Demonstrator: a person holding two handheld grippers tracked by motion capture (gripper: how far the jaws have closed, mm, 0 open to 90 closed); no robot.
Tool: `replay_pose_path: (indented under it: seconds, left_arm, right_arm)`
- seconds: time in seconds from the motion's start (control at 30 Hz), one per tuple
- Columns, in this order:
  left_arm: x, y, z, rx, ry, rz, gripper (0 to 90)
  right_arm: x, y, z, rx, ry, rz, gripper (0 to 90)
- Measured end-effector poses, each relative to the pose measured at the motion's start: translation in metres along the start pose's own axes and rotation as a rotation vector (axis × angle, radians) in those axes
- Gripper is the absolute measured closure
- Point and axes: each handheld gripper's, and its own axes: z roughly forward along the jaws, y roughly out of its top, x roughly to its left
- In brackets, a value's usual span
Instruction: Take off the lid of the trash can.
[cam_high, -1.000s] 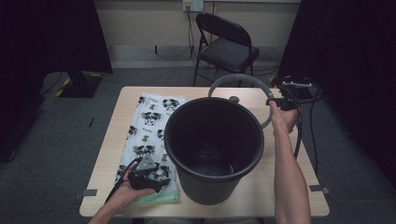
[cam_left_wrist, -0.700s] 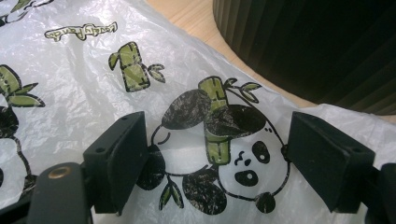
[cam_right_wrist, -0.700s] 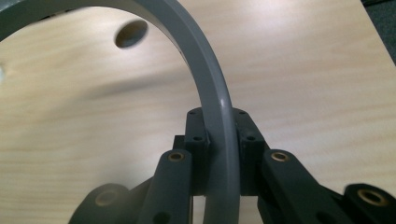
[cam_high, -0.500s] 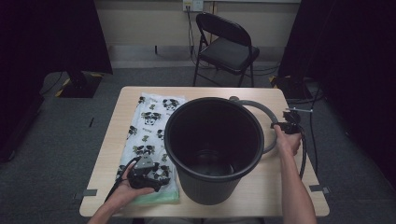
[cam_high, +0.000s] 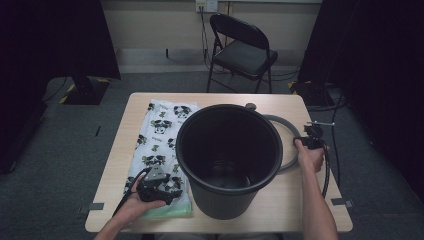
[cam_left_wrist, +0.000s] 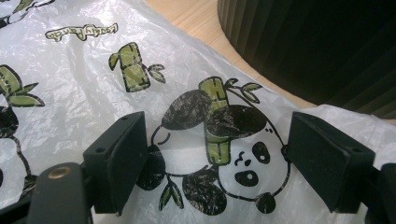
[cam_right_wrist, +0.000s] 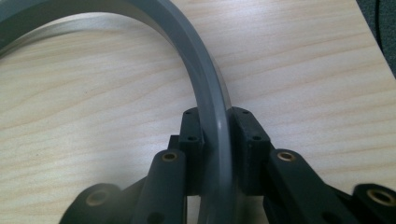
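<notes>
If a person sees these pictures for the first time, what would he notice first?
Probably the big black bucket in the middle of the table. Left of it lies a panda-print plastic bag, with the left gripper open over it. Right of it, the right gripper straddles a grey ring.

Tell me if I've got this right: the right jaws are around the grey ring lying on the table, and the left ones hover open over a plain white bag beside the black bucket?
Nearly. The bag is not plain: the left gripper view shows pandas and bamboo printed on it. The rest holds: grey ring between the right jaws, table, black bucket.
</notes>
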Motion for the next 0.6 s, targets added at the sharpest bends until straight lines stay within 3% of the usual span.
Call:
replay_pose_path:
  seconds: [0.13, 0.23, 0.3, 0.43, 0.5, 0.6]
  left_arm:
    - [-0.0016, 0.0003, 0.0003, 0.007, 0.013, 0.013, 20.0]
    - [-0.0041, 0.0007, 0.0012, 0.014, 0.032, 0.038, 20.0]
    - [-0.0037, 0.0006, 0.0009, 0.014, 0.03, 0.034, 20.0]
    - [-0.0038, 0.0006, 0.0011, 0.012, 0.031, 0.032, 20.0]
    - [-0.004, 0.0004, 0.0012, 0.011, 0.029, 0.032, 20.0]
    - [-0.0051, -0.0004, 0.0004, 0.017, 0.031, 0.044, 20.0]
  right_arm:
    - [0.0023, -0.0002, 0.0006, -0.003, -0.006, -0.041, 71.2]
    - [0.0042, -0.0001, 0.0009, -0.003, -0.008, -0.035, 66.3]
    - [0.0046, 0.0001, 0.0014, -0.006, -0.002, -0.027, 65.0]
    - [0.007, 0.0004, 0.0015, 0.001, -0.017, -0.057, 63.1]
    - [0.0073, 0.0006, 0.0017, -0.003, -0.013, -0.052, 57.6]
    - [0.0093, 0.0008, -0.0017, -0.021, -0.001, -0.049, 57.3]
